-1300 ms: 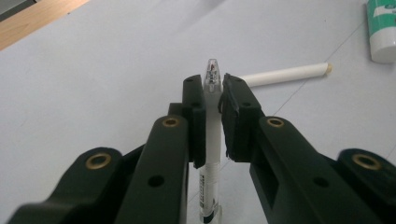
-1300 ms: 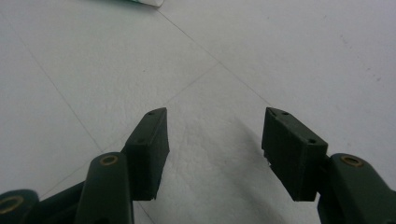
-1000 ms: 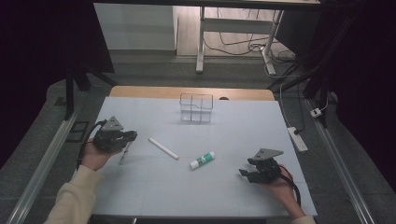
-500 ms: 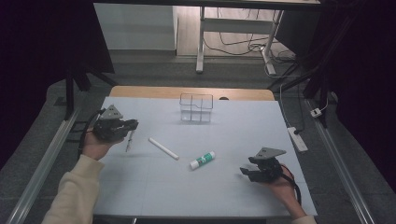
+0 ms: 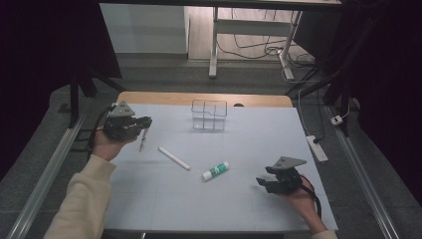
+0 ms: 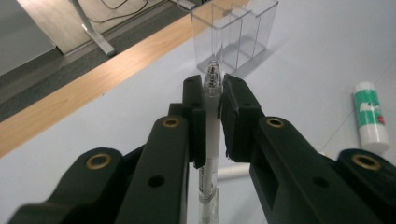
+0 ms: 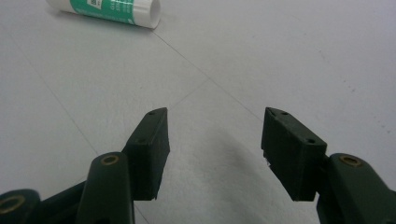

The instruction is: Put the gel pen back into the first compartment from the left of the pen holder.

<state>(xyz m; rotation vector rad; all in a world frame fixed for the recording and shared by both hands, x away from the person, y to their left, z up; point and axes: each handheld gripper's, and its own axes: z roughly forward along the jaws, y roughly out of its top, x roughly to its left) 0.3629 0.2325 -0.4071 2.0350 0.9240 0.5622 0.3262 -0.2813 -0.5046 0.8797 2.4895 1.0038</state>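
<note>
1. Dark curtains and a grey floor surround the desk (image 5: 164,199), whose top is covered in pale blue-white sheeting with a wooden edge at the far side.
2. On the person's left, the left gripper (image 5: 144,121) is held above the desk, and its fingers (image 6: 194,116) are clamped tight on a clear pen (image 6: 211,121).
3. In the left gripper view the pen runs straight up the narrow gap between the two pads, its pointed tip sticking out just past the fingertips and its barrel hanging down below them.
4. From the high view the pen (image 5: 143,141) dangles beneath the fingers, slanting down toward the desk surface; whether its lower end touches the sheet cannot be told.
5. Beyond the fingertips of the left gripper stands a clear divided container (image 6: 236,32), upright near the far wooden edge (image 5: 209,115) and well apart from the pen.
6. A white stick (image 5: 174,158) lies flat on the desk, off to the side of the left fingers, toward the middle.
7. A glue stick (image 5: 216,171) with a green label lies on its side between the two grippers.
8. The right gripper (image 5: 263,183) sits low at the near right, its fingers (image 7: 149,144) spread wide with only bare desk between them.
9. The glue stick (image 7: 105,9) lies ahead of those open fingers, clear of them.
</note>
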